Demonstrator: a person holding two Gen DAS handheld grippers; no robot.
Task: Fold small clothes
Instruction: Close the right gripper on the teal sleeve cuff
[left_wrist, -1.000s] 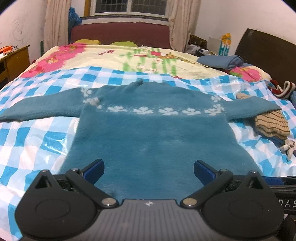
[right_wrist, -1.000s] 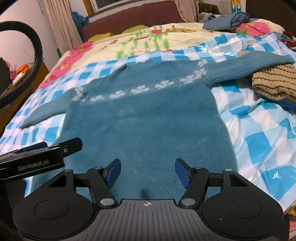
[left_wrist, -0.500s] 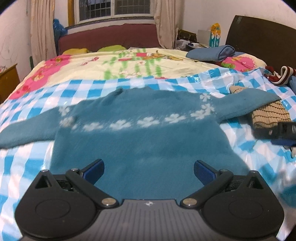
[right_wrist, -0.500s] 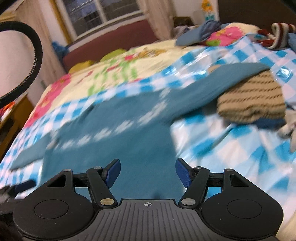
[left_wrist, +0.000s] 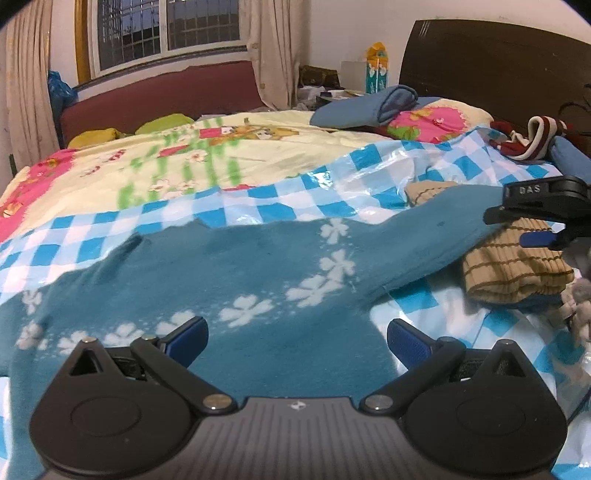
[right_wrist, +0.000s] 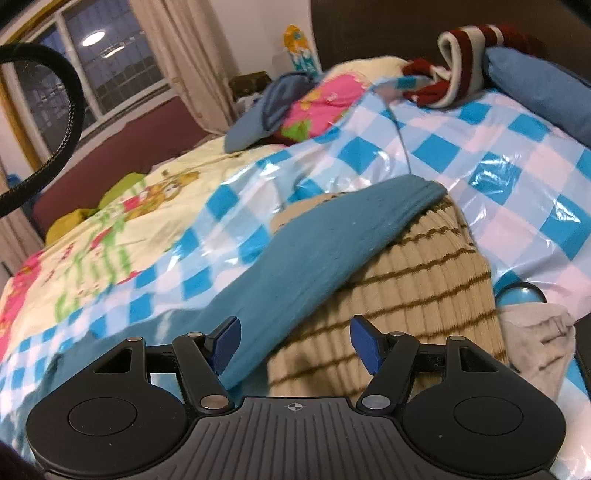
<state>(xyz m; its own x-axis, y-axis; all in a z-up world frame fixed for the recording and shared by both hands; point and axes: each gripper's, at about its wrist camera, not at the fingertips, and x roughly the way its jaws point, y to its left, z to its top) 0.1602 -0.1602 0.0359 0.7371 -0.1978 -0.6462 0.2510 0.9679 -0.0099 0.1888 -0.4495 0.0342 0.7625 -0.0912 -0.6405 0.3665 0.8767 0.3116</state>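
Note:
A small teal sweater (left_wrist: 236, 280) with white flowers lies flat on the blue-checked plastic sheet (left_wrist: 280, 206). Its right sleeve (right_wrist: 325, 251) drapes over a folded tan striped knit (right_wrist: 417, 280). My left gripper (left_wrist: 295, 336) is open and empty, low over the sweater's chest. My right gripper (right_wrist: 293, 341) is open and empty, hovering just before the sleeve and the tan knit; it also shows in the left wrist view (left_wrist: 539, 218) at the far right, over the sleeve end.
A floral quilt (left_wrist: 207, 155) covers the far bed. A folded blue garment (left_wrist: 369, 107) and a red-and-white striped one (right_wrist: 461, 62) lie near the dark headboard (left_wrist: 495, 74). A grey-white cloth (right_wrist: 539, 343) lies right of the tan knit.
Both grippers have moved right along the sweater. The right gripper went from the hem to the right sleeve over the tan knit. The left one came forward over the chest.

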